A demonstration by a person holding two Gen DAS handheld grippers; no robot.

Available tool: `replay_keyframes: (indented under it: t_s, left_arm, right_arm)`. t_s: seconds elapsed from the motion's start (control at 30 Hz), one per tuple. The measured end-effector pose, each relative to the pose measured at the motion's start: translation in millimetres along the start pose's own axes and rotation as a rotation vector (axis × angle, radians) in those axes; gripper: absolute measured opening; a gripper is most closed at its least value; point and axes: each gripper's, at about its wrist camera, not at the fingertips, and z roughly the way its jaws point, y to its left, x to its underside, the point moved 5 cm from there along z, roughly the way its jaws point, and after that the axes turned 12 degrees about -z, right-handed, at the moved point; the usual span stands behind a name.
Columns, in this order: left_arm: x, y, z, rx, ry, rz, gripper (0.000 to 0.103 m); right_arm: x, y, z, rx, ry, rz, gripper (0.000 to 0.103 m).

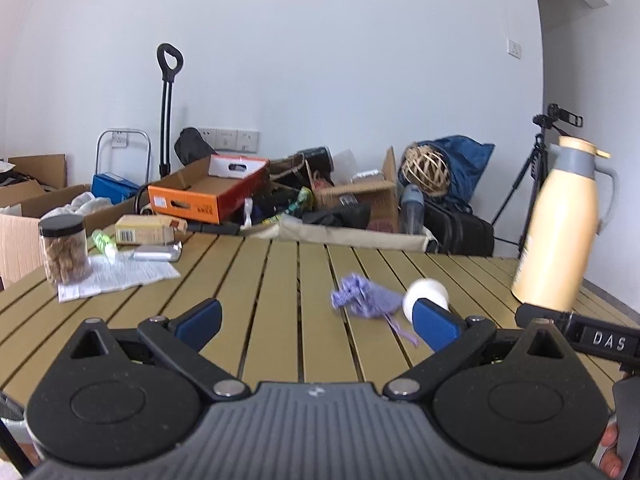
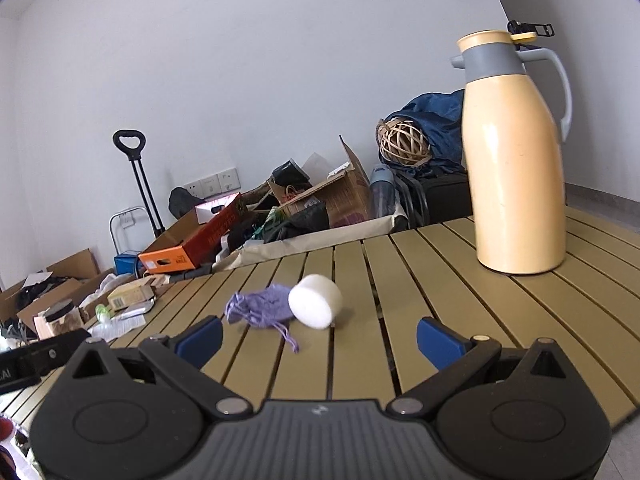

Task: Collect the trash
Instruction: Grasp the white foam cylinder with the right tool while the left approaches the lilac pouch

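A small purple drawstring pouch [image 1: 365, 299] [image 2: 260, 307] lies on the slatted wooden table [image 1: 280, 280] [image 2: 400, 300], touching a white foam disc [image 1: 425, 295] [image 2: 316, 300] on its right. My left gripper [image 1: 316, 322] is open just above the table, the pouch a little ahead and right of centre, the disc partly behind the right pad. My right gripper [image 2: 318, 338] is open too, with pouch and disc just ahead between its fingers. At the table's far left lie a printed paper sheet [image 1: 120, 274], a green wrapper [image 1: 102, 240] and a silver foil packet [image 1: 158, 254].
A tall yellow thermos jug [image 1: 560, 232] [image 2: 518, 160] stands at the table's right. A clear jar of snacks [image 1: 64, 254] and a small carton [image 1: 150, 230] sit at the far left. Cardboard boxes, bags and a tripod [image 1: 532, 184] crowd the floor beyond.
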Motion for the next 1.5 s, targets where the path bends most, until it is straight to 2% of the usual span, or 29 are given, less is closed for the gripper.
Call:
replay_keyframes:
  t_s: [0.47, 0.6, 0.77, 0.9, 1.1, 1.3, 1.37, 1.47, 1.5]
  left_arm:
    - [-36.7, 11.3, 78.8, -0.033, -0.002, 0.000, 0.103]
    - [-37.2, 18.6, 104.2, -0.041, 0.020, -0.031, 0.103]
    - [-30.0, 31.7, 136.3, -0.062, 0.062, -0.055, 0.103]
    - [-23.6, 41.9, 149.2, -0.083, 0.090, -0.065, 0.103]
    - [-18.3, 45.6, 156.6, -0.096, 0.107, -0.074, 0.103]
    - [-15.5, 36.3, 152.1, -0.080, 0.103, -0.052, 0.103]
    - [-15.5, 34.4, 151.7, -0.077, 0.102, -0.052, 0.103]
    - [-14.9, 33.4, 152.6, -0.075, 0.107, -0.056, 0.103]
    - [-14.3, 33.1, 153.2, -0.074, 0.110, -0.056, 0.103]
  right_arm:
    - [-18.2, 15.4, 107.3, 0.032, 0.052, 0.003, 0.103]
    - [-22.0, 19.1, 133.1, 0.085, 0.078, -0.018, 0.103]
    - [-13.8, 24.3, 166.5, 0.068, 0.144, -0.011, 0.103]
    - [-7.6, 22.4, 190.0, 0.126, 0.203, -0.018, 0.103]
    - [7.0, 11.0, 211.9, 0.142, 0.311, 0.045, 0.103]
    - [7.6, 12.5, 209.5, 0.129, 0.274, 0.045, 0.103]
    - [7.1, 11.7, 211.2, 0.095, 0.274, 0.056, 0.097]
    - [8.7, 7.6, 211.6, 0.071, 0.275, 0.087, 0.078]
    - [9.3, 6.5, 211.4, 0.060, 0.272, 0.098, 0.063]
